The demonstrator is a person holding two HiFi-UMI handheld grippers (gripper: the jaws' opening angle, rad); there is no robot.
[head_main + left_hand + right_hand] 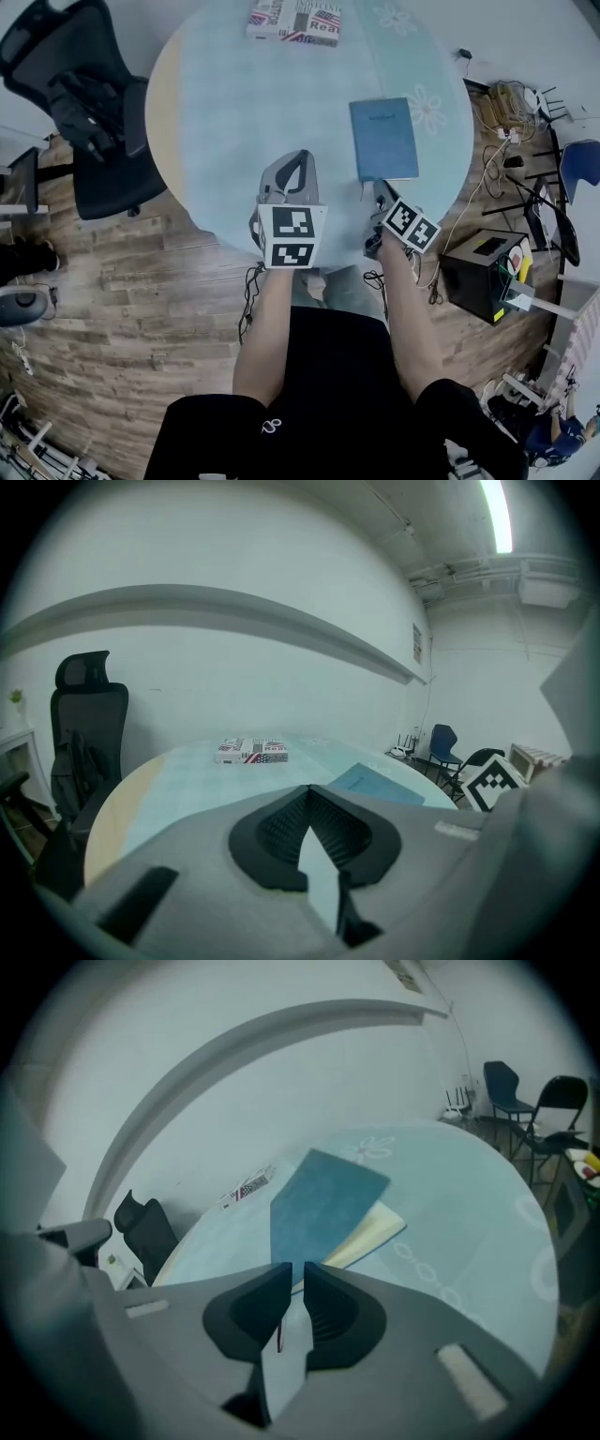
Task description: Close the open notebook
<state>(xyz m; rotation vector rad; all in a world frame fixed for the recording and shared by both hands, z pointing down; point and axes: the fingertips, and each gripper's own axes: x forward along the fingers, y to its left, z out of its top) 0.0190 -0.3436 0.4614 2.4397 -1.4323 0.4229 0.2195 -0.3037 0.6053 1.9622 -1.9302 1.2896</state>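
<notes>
**Notebook all but shut; cover not confirmed flat**

In the head view the notebook (382, 139) lay on the round table (234, 112), toward your right. Its blue cover was uppermost and no open spread showed. I judged the closing done, or very nearly so.

Your right gripper (380, 192) sat just short of the notebook's near edge. Its jaws were parted by a narrow slit and were not grasping the book. Your left gripper (298, 161) was over the table's near side, apart from the notebook, clenched tip to tip on nothing.

The right gripper view added what the overhead could not. Cream page edges stuck out from under the cover on one side, so the cover may not have been seated square on the block. It also showed a thin reddish strand in the jaw gap, and I could not tell what it was.

The left gripper view confirmed those jaws were closed and empty. It also took in a printed box (251, 751) at the far side.

What remained, in my judgement, was at most a settling press on the cover.
</notes>
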